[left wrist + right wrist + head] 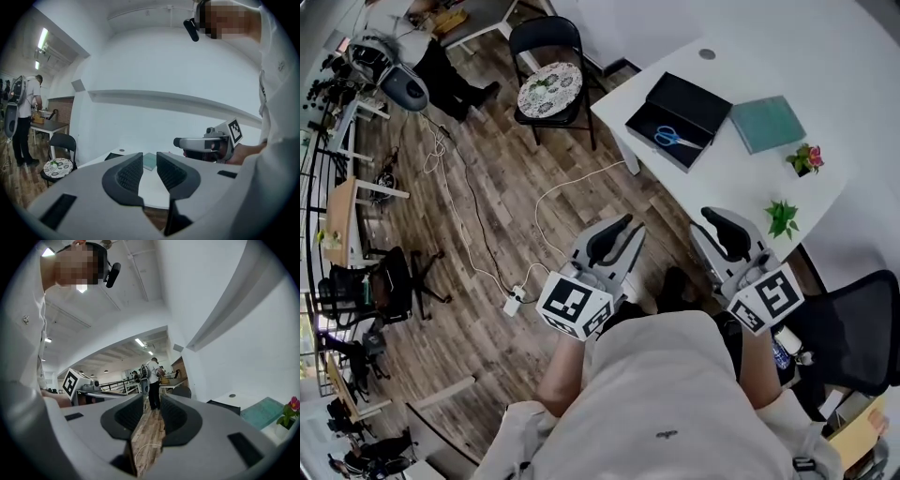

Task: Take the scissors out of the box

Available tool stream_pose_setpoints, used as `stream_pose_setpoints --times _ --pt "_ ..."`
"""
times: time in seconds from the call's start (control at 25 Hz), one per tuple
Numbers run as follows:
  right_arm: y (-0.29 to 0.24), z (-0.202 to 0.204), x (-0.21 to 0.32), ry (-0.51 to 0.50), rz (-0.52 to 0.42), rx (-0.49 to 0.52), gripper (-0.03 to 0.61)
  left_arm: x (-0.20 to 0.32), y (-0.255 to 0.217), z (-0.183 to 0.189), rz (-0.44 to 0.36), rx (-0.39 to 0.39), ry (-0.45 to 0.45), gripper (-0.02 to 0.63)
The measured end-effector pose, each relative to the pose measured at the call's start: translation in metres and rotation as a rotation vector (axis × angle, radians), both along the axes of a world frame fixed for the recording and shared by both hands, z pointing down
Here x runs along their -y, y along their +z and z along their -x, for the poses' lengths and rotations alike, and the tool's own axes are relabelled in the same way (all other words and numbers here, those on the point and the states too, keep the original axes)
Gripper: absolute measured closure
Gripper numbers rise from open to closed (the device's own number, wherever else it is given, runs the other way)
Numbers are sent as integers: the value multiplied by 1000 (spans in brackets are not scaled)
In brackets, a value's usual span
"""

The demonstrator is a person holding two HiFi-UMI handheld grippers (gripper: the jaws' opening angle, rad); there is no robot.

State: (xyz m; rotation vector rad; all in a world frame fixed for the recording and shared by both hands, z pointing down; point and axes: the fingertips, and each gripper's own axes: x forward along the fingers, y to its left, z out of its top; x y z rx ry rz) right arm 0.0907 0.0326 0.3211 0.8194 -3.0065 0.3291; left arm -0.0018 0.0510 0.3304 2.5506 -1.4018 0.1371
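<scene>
An open black box (678, 117) lies on the white table (741, 183) at the upper right of the head view, with blue-handled scissors (678, 139) inside it. Both grippers are held over the wooden floor, short of the table's near edge. My left gripper (623, 234) is open with nothing between its jaws. My right gripper (710, 230) is open too, its jaws wide and empty. In the left gripper view the left gripper (150, 171) points at the table, with the box (114, 155) far ahead. In the right gripper view the right gripper (151, 416) points along the floor, with the box (225, 407) to its right.
A teal book (767, 123) lies beside the box. Two small potted plants (804, 159) (782, 217) stand near the table's right edge. A folding chair with a patterned cushion (548, 89) stands left of the table. A black office chair (853, 328) is at my right. A white cable (553, 202) runs across the floor.
</scene>
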Motion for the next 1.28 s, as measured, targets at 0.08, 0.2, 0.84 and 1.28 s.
stream_pose_setpoints --times 0.08,0.2,0.84,1.28 --pt "3 -2 4 -18 7 1 460 2 3 -3 8 1 -17 514" --pt "6 0 11 -40 16 1 460 6 6 -1 20 15 -35 514" --pt "28 37 77 24 81 -72 469 79 14 51 25 5 -9 506" --pt "26 76 160 147 84 -143 469 170 9 86 26 3 141 506"
